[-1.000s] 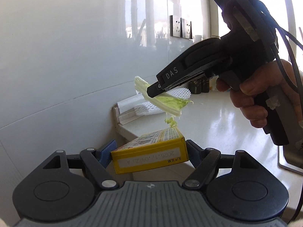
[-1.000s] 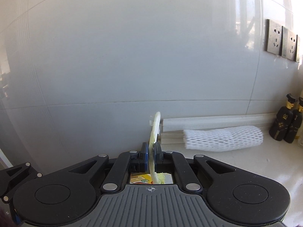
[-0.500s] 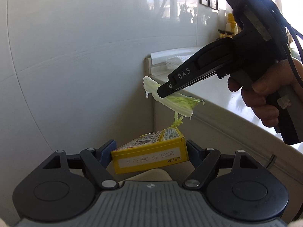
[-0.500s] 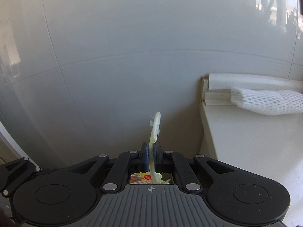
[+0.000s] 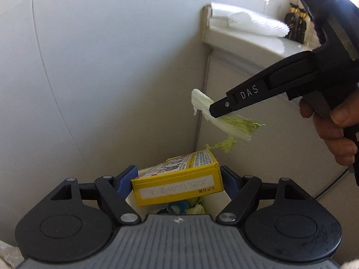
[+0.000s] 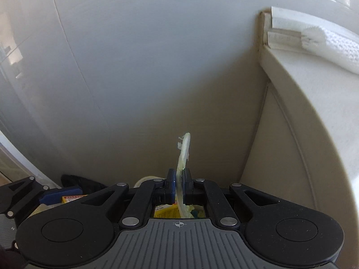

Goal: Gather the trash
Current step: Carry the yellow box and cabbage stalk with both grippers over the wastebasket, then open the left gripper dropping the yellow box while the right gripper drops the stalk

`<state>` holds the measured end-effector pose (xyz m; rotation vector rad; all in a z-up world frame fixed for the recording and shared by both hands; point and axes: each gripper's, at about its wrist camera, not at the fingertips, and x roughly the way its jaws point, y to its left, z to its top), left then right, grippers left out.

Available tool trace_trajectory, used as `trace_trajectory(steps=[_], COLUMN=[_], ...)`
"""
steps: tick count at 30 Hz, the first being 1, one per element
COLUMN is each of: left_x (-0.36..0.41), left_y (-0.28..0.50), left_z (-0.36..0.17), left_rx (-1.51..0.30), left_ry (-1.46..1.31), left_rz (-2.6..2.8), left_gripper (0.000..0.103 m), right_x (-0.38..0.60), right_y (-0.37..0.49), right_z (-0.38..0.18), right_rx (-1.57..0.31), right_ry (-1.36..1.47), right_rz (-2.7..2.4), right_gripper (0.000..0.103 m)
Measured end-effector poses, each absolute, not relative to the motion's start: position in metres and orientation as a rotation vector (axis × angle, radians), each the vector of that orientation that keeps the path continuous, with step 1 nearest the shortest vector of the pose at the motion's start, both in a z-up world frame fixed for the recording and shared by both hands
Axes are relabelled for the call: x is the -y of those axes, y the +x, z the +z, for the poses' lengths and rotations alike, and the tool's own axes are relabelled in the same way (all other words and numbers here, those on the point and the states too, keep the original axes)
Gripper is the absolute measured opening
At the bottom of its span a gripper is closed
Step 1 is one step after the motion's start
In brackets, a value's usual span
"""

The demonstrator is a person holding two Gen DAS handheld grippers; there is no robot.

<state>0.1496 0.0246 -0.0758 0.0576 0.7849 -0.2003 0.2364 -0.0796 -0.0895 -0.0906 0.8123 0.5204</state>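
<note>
Both grippers have dropped below the counter since a second ago, so its edge now sits up high.

Left wrist view: left gripper is clamped on the yellow box, long axis running across the jaws. Right gripper is just ahead and higher, pinching the cabbage leaf, which slants down to the right. A bin peeks out right under the box, scraps inside.

Right wrist view: right gripper is squeezed on the leaf, standing edge-on. Bin is straight below, so I'd guess both just let go. Wall ahead and cabinet on the right keep it tight.
</note>
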Motion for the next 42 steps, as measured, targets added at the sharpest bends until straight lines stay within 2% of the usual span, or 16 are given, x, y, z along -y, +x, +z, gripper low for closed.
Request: trace_trajectory(steps=[13, 26, 30, 33, 37, 42], left_x=[-0.015, -0.023, -0.024, -0.021, -0.023, -0.021], left_y=[0.159, 0.169, 0.162, 0.160, 0.160, 0.155], left_z=[-0.173, -0.205, -0.207, -0.211, -0.213, -0.216], left_rx=[-0.929, -0.990, -0.988, -0.998, -0.999, -0.996], left_ry=[0.000, 0.039, 0.052, 0.061, 0.094, 0.106], left_rz=[-0.065, -0.029, -0.048, -0.075, -0.108, -0.124], left_gripper=[0.076, 0.076, 0.077, 0.077, 0.079, 0.087], right_x=[0.061, 0.058, 0.060, 0.058, 0.057, 0.057], right_y=[0.221, 0.231, 0.222, 0.222, 0.224, 0.222], right_z=[-0.211, -0.274, -0.280, -0.278, -0.273, -0.269], right_rx=[-0.960, -1.099, -1.097, -1.100, -1.106, -1.094], right_ry=[-0.141, -0.127, -0.131, -0.128, -0.129, -0.135], right_rz=[0.446, 0.411, 0.408, 0.416, 0.419, 0.420], right_gripper=[0.004, 0.005, 0.013, 0.013, 0.040, 0.046])
